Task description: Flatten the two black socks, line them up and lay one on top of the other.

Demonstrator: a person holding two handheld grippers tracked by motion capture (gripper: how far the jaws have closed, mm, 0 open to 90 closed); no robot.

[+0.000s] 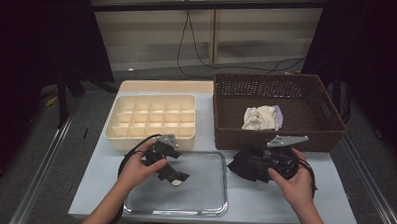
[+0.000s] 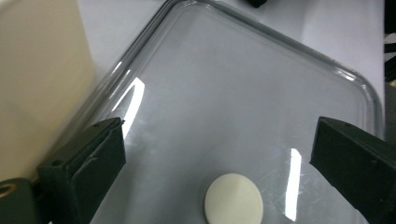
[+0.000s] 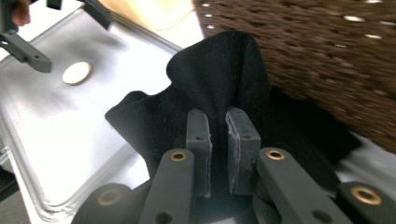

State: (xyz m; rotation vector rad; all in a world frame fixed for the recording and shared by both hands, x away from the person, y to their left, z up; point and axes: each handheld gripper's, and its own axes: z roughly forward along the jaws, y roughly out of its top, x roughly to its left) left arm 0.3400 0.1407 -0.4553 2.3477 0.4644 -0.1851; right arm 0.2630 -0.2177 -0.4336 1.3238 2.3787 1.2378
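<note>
Right gripper view: right gripper (image 3: pixel 218 154) pinches black cloth (image 3: pixel 219 70) (fold bunched); lift straight, clear wicker basket (image 3: pixel 327 56). Left gripper (image 2: pixel 217 154) gapes wide over tray (image 2: pixel 261 84).

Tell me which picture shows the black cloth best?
The right gripper view: the black cloth is close there, a raised fold pinched between the right gripper fingers. The high view shows it small and dark beside the wicker basket. The left gripper view gives just a dark scrap at the edge.

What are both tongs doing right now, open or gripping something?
Left tongs: open, nothing held, over the clear tray.
Right tongs: closed on a fold of the black cloth, beside the wicker basket.
</note>
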